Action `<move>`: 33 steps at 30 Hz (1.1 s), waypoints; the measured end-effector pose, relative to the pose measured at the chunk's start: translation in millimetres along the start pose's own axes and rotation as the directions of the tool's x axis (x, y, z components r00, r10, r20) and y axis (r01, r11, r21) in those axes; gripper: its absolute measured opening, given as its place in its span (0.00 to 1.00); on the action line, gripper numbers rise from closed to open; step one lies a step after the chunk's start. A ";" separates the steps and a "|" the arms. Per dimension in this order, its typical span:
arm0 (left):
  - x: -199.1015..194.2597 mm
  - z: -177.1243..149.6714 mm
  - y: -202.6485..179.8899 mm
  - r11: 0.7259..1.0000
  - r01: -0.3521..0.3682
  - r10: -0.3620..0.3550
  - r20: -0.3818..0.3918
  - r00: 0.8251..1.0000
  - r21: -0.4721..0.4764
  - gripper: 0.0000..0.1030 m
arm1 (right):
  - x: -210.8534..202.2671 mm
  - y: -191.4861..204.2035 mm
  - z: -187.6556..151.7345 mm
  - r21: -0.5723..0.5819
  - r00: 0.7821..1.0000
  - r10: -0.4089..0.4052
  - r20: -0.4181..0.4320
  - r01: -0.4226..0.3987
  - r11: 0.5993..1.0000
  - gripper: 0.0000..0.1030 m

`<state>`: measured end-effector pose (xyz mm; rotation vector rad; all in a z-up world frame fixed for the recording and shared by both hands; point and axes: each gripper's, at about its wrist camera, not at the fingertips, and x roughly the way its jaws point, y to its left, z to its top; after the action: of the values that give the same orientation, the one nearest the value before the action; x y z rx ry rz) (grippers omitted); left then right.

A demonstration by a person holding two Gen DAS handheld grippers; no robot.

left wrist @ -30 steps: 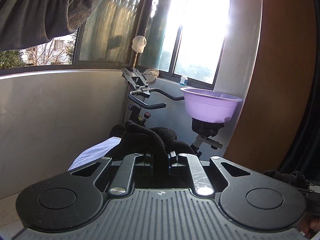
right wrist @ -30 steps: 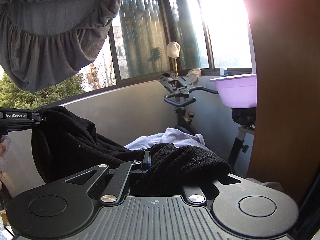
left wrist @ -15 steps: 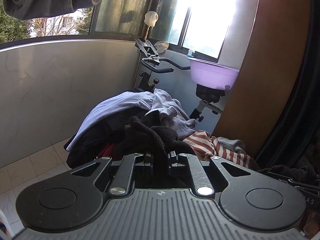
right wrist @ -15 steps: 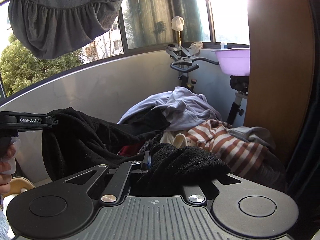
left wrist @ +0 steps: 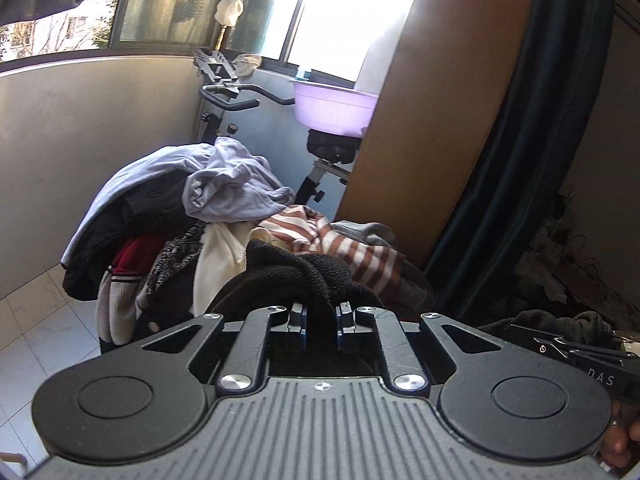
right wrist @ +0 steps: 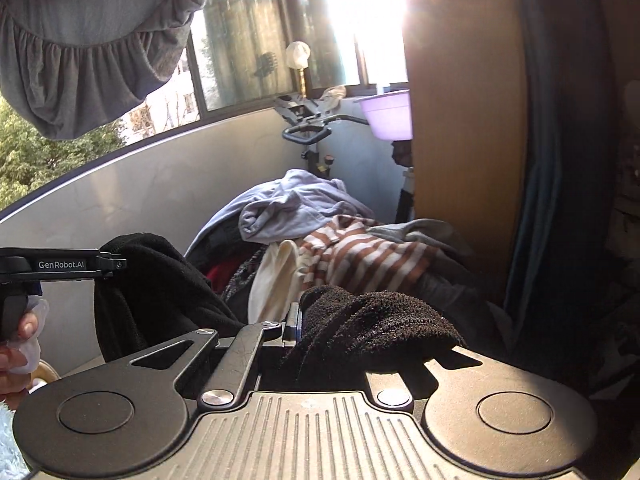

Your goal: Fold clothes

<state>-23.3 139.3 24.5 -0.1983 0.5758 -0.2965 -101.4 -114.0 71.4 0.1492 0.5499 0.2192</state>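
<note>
You hold one black fleece garment between both claws.
Left claw pinches it; right claw seems clamped too, half hidden by cloth, near the far clothes pile.

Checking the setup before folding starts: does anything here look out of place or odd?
Yes. A purple basin sits on the exercise bike seat, and unfolded clothes are heaped against the bike. Both hand-held grippers, left and right, grip the black garment.
</note>
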 end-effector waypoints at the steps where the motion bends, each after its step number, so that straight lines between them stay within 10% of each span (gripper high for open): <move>1: 2.5 -3.1 -18.3 1.000 0.015 -0.015 -0.002 1.000 0.016 0.12 | -12.6 -16.0 -4.2 0.013 1.000 -0.016 0.012 0.016 1.000 0.03; 21: 79.9 -121.6 -427.9 0.960 0.263 -0.252 -0.108 0.962 0.093 0.12 | -268.8 -324.3 -96.6 0.084 0.949 -0.309 0.067 0.303 0.949 0.03; 33: 172.1 -162.8 -623.6 0.878 0.450 -0.408 -0.238 0.882 0.164 0.12 | -330.1 -504.6 -123.5 0.222 0.881 -0.469 0.059 0.447 0.867 0.03</move>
<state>-114.1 -519.3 -30.5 -0.0854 0.6882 -0.8186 -357.4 -672.4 32.3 0.2223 0.4807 -0.3129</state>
